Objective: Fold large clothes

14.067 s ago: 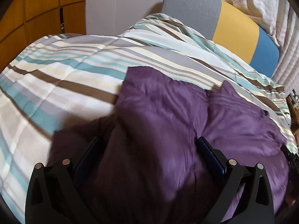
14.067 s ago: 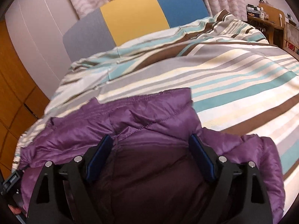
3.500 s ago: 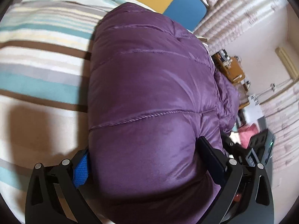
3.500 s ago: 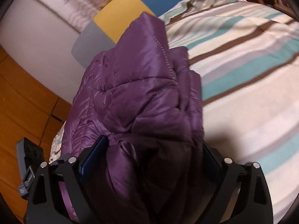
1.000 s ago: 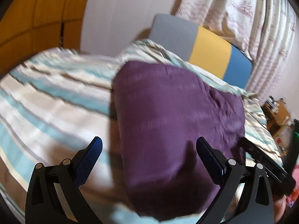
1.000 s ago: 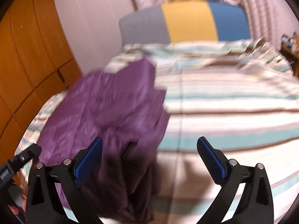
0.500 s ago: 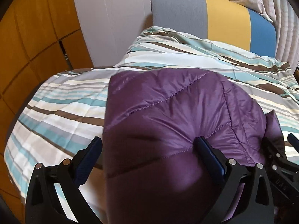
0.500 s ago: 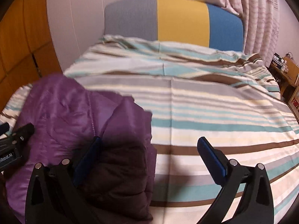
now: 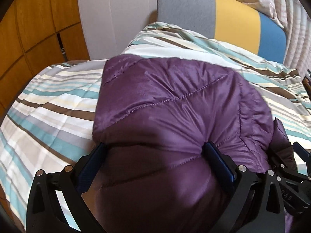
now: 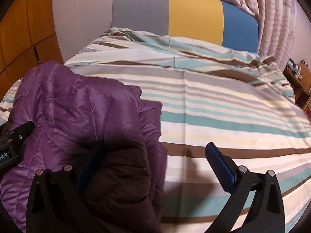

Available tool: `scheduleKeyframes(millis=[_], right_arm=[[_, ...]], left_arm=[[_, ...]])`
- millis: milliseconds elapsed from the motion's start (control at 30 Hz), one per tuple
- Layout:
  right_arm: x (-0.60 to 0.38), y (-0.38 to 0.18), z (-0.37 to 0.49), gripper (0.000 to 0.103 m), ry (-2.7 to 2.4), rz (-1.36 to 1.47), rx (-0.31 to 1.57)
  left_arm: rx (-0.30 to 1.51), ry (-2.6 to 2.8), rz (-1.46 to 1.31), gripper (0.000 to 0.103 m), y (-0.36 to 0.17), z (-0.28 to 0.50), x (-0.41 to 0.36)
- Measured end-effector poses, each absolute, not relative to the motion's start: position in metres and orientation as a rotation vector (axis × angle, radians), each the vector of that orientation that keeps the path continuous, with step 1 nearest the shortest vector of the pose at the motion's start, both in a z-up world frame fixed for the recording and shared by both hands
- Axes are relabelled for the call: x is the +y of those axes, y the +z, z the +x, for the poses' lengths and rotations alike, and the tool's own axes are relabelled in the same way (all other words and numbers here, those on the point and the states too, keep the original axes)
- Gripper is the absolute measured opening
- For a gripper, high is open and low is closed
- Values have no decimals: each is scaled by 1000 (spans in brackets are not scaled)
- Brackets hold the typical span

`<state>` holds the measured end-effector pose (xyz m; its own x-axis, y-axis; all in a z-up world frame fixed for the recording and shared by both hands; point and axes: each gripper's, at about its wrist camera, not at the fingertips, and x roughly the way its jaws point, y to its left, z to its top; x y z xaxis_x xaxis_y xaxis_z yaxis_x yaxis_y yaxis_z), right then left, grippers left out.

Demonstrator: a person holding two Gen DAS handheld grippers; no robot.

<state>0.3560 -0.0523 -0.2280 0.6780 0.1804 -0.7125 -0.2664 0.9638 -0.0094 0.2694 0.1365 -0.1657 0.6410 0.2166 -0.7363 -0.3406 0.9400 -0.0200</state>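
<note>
The purple jacket (image 9: 175, 116) is now lying on the striped bed (image 10: 223, 106) as a compact folded bundle, toward the bed's left side. A second ago it was blurring through the air as it was being swung down; half a second ago it had already landed, and little has shifted since. The left tongs (image 9: 155, 159) are standing wide open, straddling the near bulge of the jacket, padding swelling up between the pads, pressing rather than pinching by the look of it. The right tongs (image 10: 155, 159) are also gaping wide, holding nothing, with one pad against the jacket's right edge and the other over bare bedding. The fold is looking nearly finished; what is probably remaining is patting the puffy bundle flat and squaring its edges.
</note>
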Motion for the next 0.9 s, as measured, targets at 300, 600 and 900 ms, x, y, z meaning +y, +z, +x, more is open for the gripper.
scheduleKeyframes(millis=[300,600,900], right_arm=[[-102,-170,264,101,323,-37,653],[-137,-148,192,101,447,78,783],[-154,-126,126,101,523,86,742]], left_arm=[[690,329,-238,100,-136,166,119],[650,236,-208,100,-112,74,88],[601,240,-174,100,-93,26,65]])
